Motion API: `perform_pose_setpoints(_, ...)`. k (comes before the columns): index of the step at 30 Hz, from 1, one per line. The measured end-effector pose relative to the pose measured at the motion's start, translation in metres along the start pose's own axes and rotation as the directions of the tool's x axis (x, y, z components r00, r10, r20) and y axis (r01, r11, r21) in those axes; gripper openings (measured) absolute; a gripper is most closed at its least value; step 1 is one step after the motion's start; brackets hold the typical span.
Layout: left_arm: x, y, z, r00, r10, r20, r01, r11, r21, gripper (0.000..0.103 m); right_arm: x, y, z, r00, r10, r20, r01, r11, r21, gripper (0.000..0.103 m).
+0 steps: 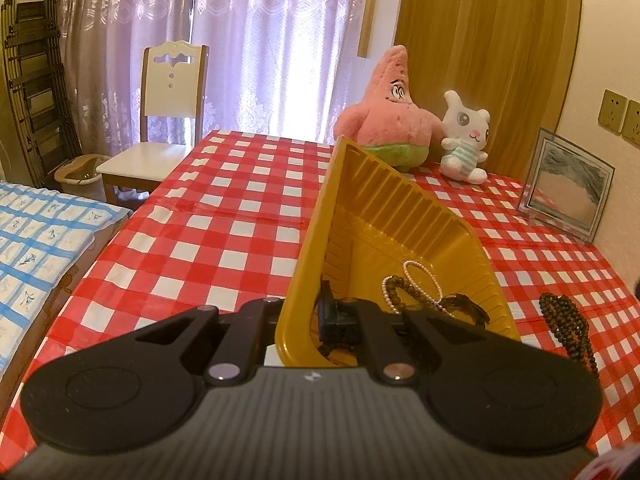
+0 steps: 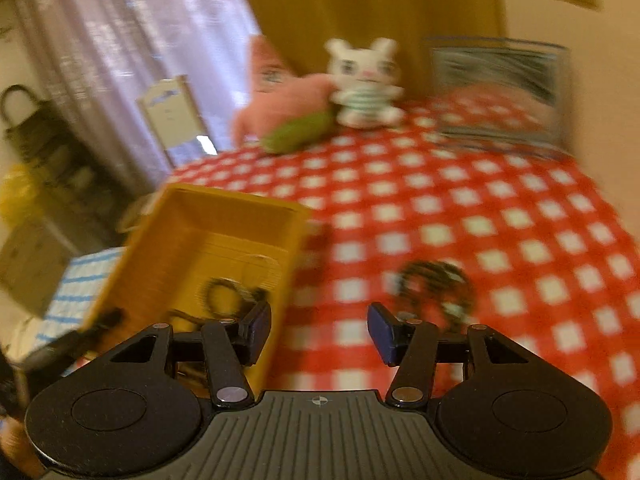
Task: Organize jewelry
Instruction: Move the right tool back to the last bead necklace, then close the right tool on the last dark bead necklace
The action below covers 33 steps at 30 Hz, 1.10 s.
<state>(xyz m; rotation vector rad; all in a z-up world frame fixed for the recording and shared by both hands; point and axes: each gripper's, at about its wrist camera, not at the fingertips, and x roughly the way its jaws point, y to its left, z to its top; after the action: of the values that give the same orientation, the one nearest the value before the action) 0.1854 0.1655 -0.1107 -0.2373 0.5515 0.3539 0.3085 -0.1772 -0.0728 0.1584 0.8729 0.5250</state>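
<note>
One ribbed yellow plastic tray (image 1: 400, 216) stands tilted on the red-and-white checked tabletop (image 1: 224, 216), its near wall clamped in the jaws of the left gripper (image 1: 308, 320), and in it lie one white pearl bracelet (image 1: 420, 276), one brown bead bracelet (image 1: 394, 292) and one dark band (image 1: 466, 308). One dark green bead string (image 1: 568, 328) lies on the cloth just right of the tray, ahead of the right gripper (image 2: 318, 334), whose jaws stand apart and empty. Two plush toys, one pink star (image 1: 390, 116) and one white rabbit (image 1: 466, 140), sit at the far edge near one glass picture frame (image 1: 566, 184); no writing is legible.

Both grippers (image 1: 308, 322) (image 2: 319, 330) — black linkage arms, silver pivot screws, ribbed grey body, dark-blue pads (image 2: 382, 334).
</note>
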Motion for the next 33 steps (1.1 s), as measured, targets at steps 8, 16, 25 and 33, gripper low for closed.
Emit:
perform_pose_setpoints(8, 0.0, -0.001, 0.001, 1.0, 0.016, -0.001, -0.016, 1.0, 0.009, 0.006, -0.015, -0.056, -0.016, 0.991, -0.132, -0.024, 0.133, 0.989, 0.067, 0.056)
perform_pose_setpoints(16, 0.0, -0.003, 0.0, 1.0, 0.022, 0.0, -0.022, 1.0, 0.011, 0.007, 0.008, -0.077, -0.023, 0.989, -0.136, -0.054, 0.138, 0.989, 0.048, 0.058)
perform_pose_setpoints(25, 0.0, -0.001, 0.0, 1.0, 0.026, -0.002, -0.026, 1.0, 0.013, 0.007, 0.061, -0.082, -0.021, 0.993, -0.075, -0.088, 0.077, 0.997, 0.016, 0.058)
perform_pose_setpoints(33, 0.0, 0.003, 0.001, 0.999, 0.035, -0.003, -0.035, 0.999, 0.01, 0.007, 0.091, -0.077, -0.012, 0.996, -0.059, -0.07, 0.06, 0.998, 0.004, 0.07)
